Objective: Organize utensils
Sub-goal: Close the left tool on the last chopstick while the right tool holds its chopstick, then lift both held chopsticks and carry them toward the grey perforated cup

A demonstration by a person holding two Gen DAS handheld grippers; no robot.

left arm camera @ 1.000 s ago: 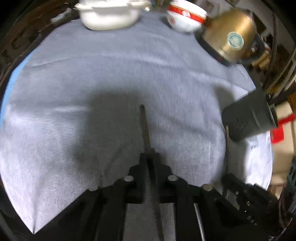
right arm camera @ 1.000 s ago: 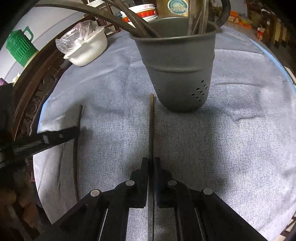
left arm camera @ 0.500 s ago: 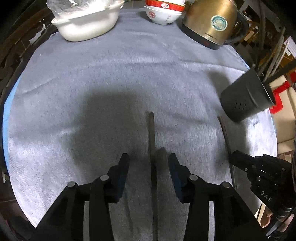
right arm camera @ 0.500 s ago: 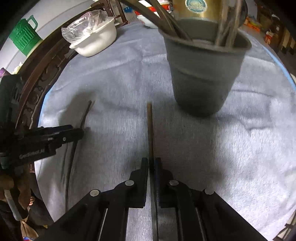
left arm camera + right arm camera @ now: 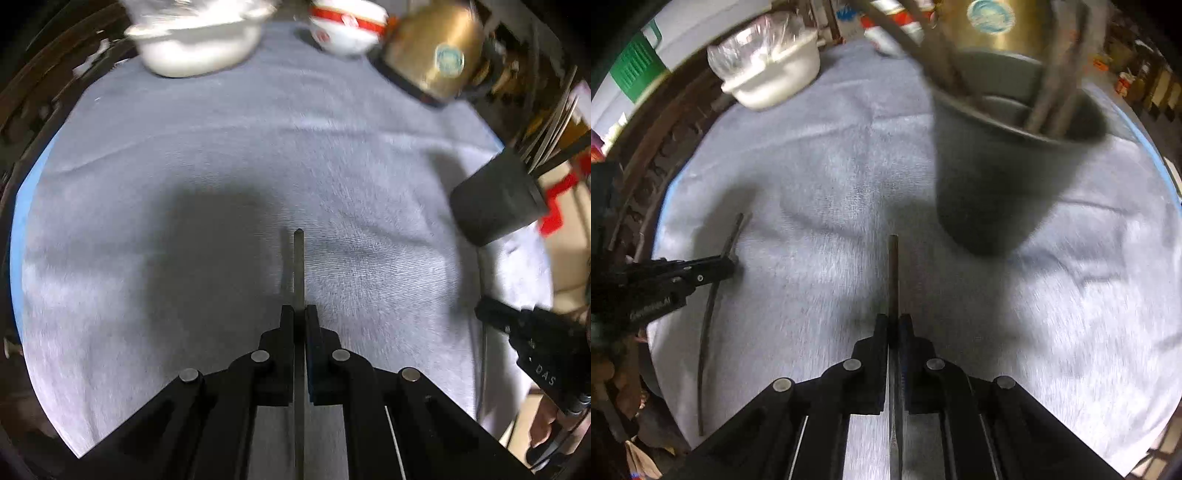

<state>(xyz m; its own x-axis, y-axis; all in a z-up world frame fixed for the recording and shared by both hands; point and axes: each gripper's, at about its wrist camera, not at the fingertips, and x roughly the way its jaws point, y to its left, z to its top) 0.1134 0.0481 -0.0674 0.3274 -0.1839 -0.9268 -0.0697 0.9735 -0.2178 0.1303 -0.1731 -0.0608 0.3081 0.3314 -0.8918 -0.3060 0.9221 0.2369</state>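
Both tongs are clenched, each on a thin dark chopstick. The left gripper point(image 5: 299, 314) pinches one dark slender chopstick point(image 5: 298, 266) that runs forward along its fingers, its tip poised over the grey woven tablecloth point(image 5: 221, 155); whether the tip touches the cloth cannot be told. The right gripper point(image 5: 894, 323) grips a second dark chopstick point(image 5: 893, 273) in the same way, its tip near the base of the dark grey perforated utensil holder point(image 5: 997, 192), which stands on the right of the cloth and already contains several long utensils. In the right wrist view the left gripper and its chopstick appear at the left, well apart from the holder. A white lidded dish point(image 5: 199, 48), a red-rimmed white bowl point(image 5: 345, 31) and a brass-coloured kettle point(image 5: 436, 55) stand at the far edge of the table. The step in hand appears to be transport of the gathered chopsticks to the holder. The next move probably calls for raising the right-hand chopstick above the rim, tilting it tip-down, and releasing it among the utensils inside; the left-hand chopstick would then need to travel rightward across the cloth.
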